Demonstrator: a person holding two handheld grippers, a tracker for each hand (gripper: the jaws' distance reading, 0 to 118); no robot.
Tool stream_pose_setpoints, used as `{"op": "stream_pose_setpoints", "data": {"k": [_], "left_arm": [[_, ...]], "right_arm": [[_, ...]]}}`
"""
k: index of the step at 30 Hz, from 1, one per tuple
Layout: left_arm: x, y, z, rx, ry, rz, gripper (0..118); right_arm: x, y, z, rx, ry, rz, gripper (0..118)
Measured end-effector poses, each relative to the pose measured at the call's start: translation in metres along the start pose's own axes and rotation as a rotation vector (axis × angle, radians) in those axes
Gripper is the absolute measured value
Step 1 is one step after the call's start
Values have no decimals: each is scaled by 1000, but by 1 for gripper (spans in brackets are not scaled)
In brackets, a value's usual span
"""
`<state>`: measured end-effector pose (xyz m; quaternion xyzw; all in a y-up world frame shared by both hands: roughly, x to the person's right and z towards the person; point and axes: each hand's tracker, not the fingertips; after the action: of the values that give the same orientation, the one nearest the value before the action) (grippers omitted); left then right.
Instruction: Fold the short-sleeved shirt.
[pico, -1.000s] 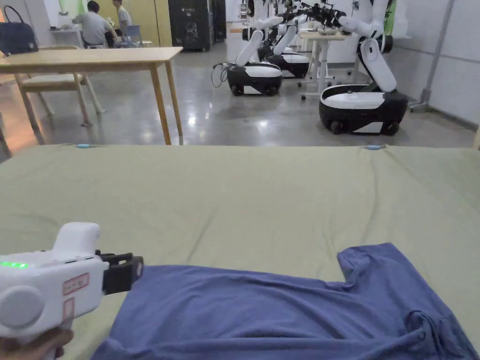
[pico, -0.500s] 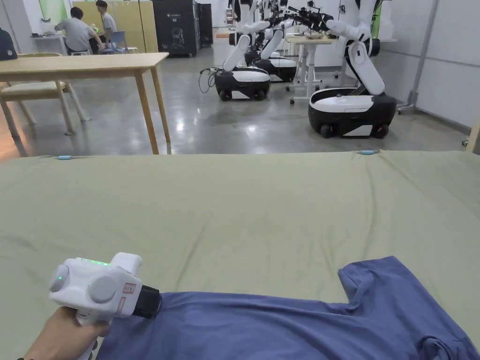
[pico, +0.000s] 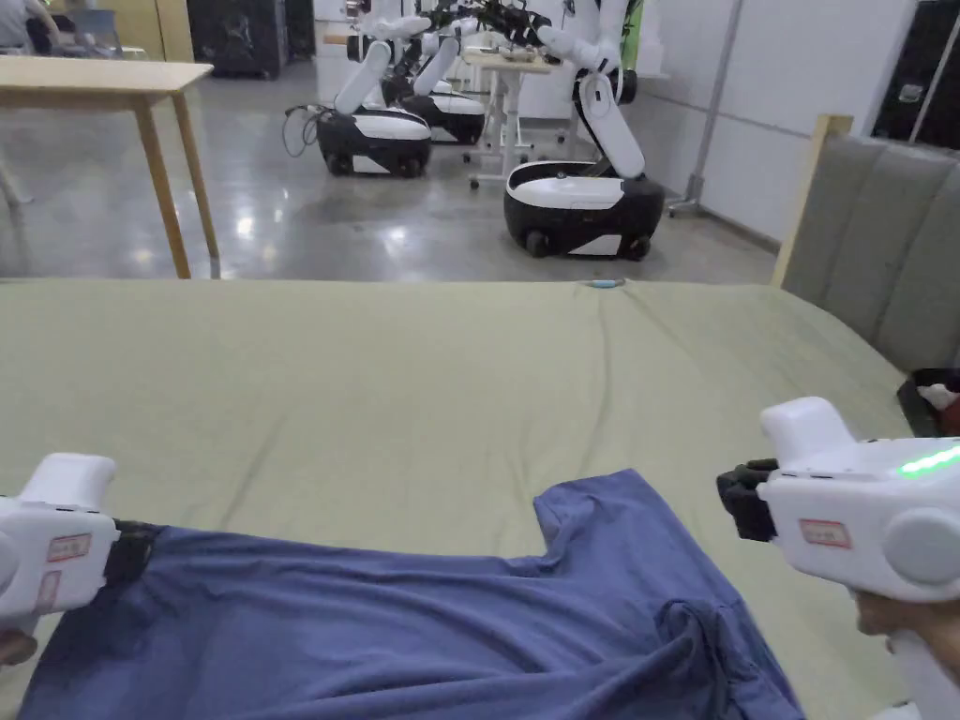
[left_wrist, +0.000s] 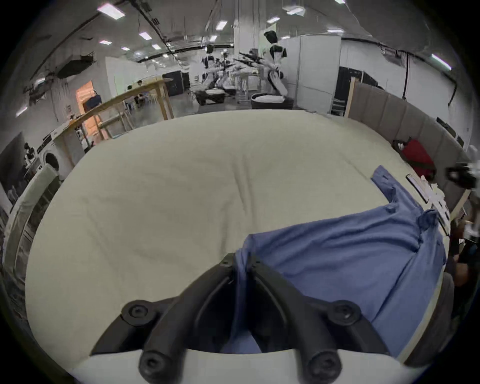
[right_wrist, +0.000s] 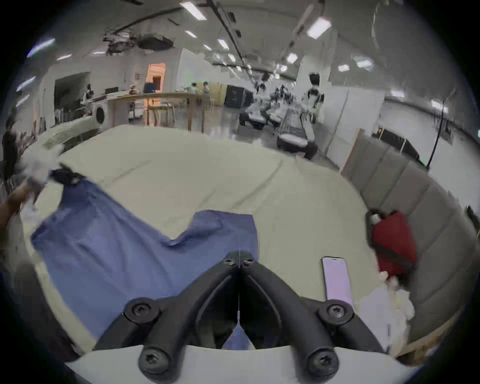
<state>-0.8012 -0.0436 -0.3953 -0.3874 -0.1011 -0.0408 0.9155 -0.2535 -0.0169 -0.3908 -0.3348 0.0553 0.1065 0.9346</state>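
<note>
A blue short-sleeved shirt (pico: 422, 628) lies spread and wrinkled on the green bed cover (pico: 422, 375), collar to the right, one sleeve pointing away from me. My left gripper (pico: 131, 561) sits at the shirt's far left corner. In the left gripper view its jaws (left_wrist: 240, 262) are shut on a pinch of blue shirt (left_wrist: 337, 254) fabric. My right gripper (pico: 736, 497) hovers to the right of the sleeve, apart from the cloth. In the right gripper view this gripper (right_wrist: 239, 261) has its jaws closed together with nothing between them, and the shirt (right_wrist: 104, 254) lies below and to its left.
A phone (right_wrist: 336, 280) and a red bag (right_wrist: 392, 244) lie on the bed's right side by the grey padded headboard (pico: 881, 244). Beyond the bed's far edge stand wheeled white robots (pico: 581, 202) and a wooden table (pico: 112, 80).
The head camera has swung to the right. My right gripper has come into view on the right. My left gripper has stayed at the shirt's left corner.
</note>
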Motion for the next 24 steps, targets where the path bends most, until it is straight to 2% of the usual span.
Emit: {"op": "stream_pose_setpoints", "data": {"k": [1,2,3,4,5,6,8,9,10,11,12,13,14,15,16,18,20,24], "left_arm": [[1,-2,3,5,-3,5,2],[3,-3,7,5,-3,8,2],[4,-5,9,8,-1,13,2],[4,-6,11,9,1,18,2],[4,-7,12,16,1,27,2],[1,-7,11,18,-3,44,2],[1,-9,10,17,-12,59,2],[2,-10,9,7,-21,70,2],[1,-11,6,-2,-19,64,2],[2,-12,5,-4,-17,58,2],[4,-12,5,-7,-13,50,2],[5,-13,5,-9,-15,54,2],[2,-12,3,-8,-22,57,2],[3,-11,3,-9,-24,60,2],[3,-11,5,-8,-20,59,2],[3,-10,9,-3,-11,45,2],[1,-12,24,10,-13,25,2],[-5,-33,78,69,-22,-4,2]], "right_arm": [[5,3,-30,-39,24,-39,3],[9,5,-54,-106,63,-54,15],[12,6,-80,-171,85,-74,39],[13,4,-101,-235,84,-98,69],[13,1,-116,-279,75,-92,94],[12,-1,-130,-321,61,-73,95],[7,-9,-145,-394,-11,-35,92],[5,-12,-152,-453,-43,-19,86],[3,-16,-155,-483,-46,-15,76],[3,-16,-151,-435,32,-74,59],[1,-13,-143,-411,17,-90,33],[-1,-9,-136,-399,22,-76,0],[-3,-5,-131,-378,57,-74,0],[-7,0,-131,-393,-10,-32,0],[-8,1,-127,-387,-2,-8,0],[-6,8,-113,-361,6,-12,0],[-1,13,-86,-268,31,-37,0],[-9,12,0,-121,53,68,0]]}}
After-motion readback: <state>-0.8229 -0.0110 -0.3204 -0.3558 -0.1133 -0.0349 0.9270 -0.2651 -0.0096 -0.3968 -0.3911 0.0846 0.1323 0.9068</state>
